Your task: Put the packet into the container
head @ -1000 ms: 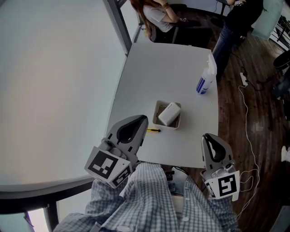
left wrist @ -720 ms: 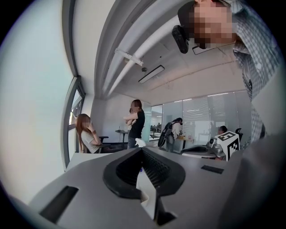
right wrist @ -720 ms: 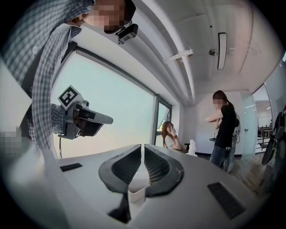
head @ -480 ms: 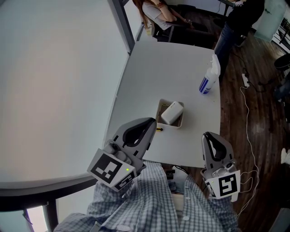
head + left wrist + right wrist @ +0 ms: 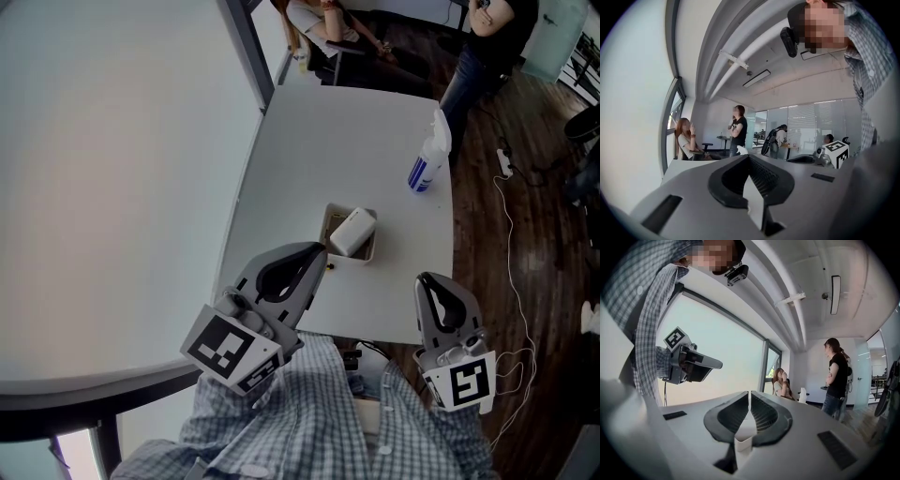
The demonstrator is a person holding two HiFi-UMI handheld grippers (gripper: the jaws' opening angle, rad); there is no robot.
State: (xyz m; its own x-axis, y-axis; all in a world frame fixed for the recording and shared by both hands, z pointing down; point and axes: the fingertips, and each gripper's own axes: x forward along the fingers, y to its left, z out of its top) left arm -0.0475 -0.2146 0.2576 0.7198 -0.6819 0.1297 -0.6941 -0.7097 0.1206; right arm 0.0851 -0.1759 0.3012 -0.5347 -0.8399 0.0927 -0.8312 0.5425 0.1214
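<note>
A small tan container (image 5: 326, 225) stands on the white table (image 5: 347, 141), and a white packet (image 5: 352, 232) lies in it, tilted and sticking above the rim. My left gripper (image 5: 317, 249) hovers just short of the container's near left corner, jaws shut and empty. My right gripper (image 5: 429, 281) hangs at the table's front right edge, also shut with nothing held. In the left gripper view the left gripper (image 5: 749, 157) points up at the room, its jaws pressed together. In the right gripper view the right gripper (image 5: 749, 393) does the same.
A spray bottle (image 5: 427, 155) stands near the table's right edge. A window wall runs along the left. One person sits (image 5: 319, 19) and another stands (image 5: 487, 37) beyond the far end. A white cable (image 5: 511, 234) trails over the wooden floor on the right.
My left gripper has moved forward and right toward the container, covering the yellow pen that lay in front of it. The right gripper has stayed put.
</note>
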